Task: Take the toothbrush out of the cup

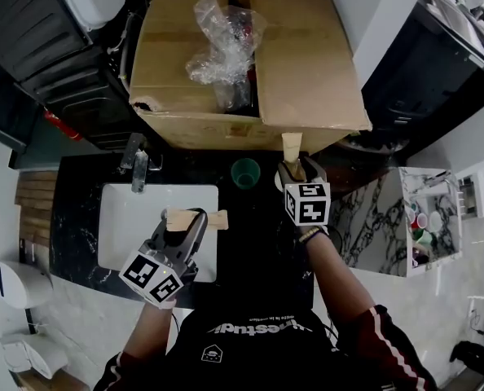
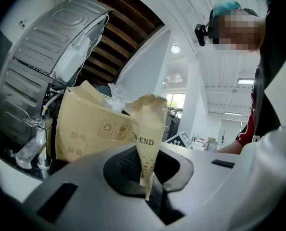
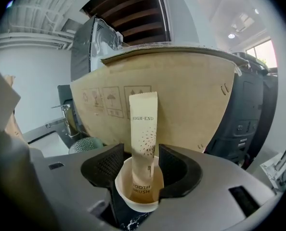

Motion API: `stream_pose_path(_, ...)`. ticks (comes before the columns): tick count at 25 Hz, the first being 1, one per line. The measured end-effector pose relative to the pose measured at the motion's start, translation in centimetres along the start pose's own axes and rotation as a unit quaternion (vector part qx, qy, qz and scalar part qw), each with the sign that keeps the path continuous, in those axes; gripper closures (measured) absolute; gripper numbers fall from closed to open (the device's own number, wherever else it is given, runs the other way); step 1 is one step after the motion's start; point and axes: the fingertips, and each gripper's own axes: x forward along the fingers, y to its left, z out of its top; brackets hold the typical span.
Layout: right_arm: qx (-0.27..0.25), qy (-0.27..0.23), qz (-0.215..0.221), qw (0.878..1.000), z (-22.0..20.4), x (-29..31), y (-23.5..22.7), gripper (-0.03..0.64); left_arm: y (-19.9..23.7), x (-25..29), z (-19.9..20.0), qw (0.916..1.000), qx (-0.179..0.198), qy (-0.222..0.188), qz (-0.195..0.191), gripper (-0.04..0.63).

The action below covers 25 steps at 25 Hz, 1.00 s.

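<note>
toothbrush [image 3: 144, 138] itself cannot be seen: it is closed inside a beige paper sleeve with the print "high-end" and, lower, "tooth brush". the sleeve stands upright in a small white cup [image 3: 126, 196], and its lower end is hidden behind the cup wall. the right gripper [image 3: 143, 170] has its jaws closed on this cup, one black pad touching each side. under the cup only a small piece of black marble counter shows. in the head view the cup is almost fully covered by the right gripper [image 1: 301, 169]; only the top of the sleeve [image 1: 291, 147] comes out, just before a big cardboard box [image 1: 307, 63].

the left gripper [image 2: 148, 186] is closed on a second sleeve [image 2: 148, 129] of the same kind. its narrow end disappears between the jaws and its print is cut to "h-end". in the head view this sleeve [image 1: 217, 220] lies level above the white sink [image 1: 120, 218]. a green cup [image 1: 244, 172] stands on the counter between the grippers.
</note>
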Motion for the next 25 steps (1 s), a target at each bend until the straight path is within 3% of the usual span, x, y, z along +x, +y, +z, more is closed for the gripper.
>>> stream_pose_path(5,-0.005,0.005,-0.008,1.0,0.0,0.4,-0.3,0.384,0.3,0.0,-0.1,1.0,-0.005,-0.002,0.006,0.566)
stream_pose_path(8,-0.009,0.005,-0.009,1.0,-0.1,0.5,-0.3,0.437,0.4,-0.1,0.0,0.9999,-0.007,-0.003,0.009,0.566)
stream_pose_path(25,-0.024,-0.009,-0.004,1.0,0.0,-0.9,0.4,0.532,-0.3,-0.9,0.3,0.9999,-0.003,-0.009,0.012,0.566)
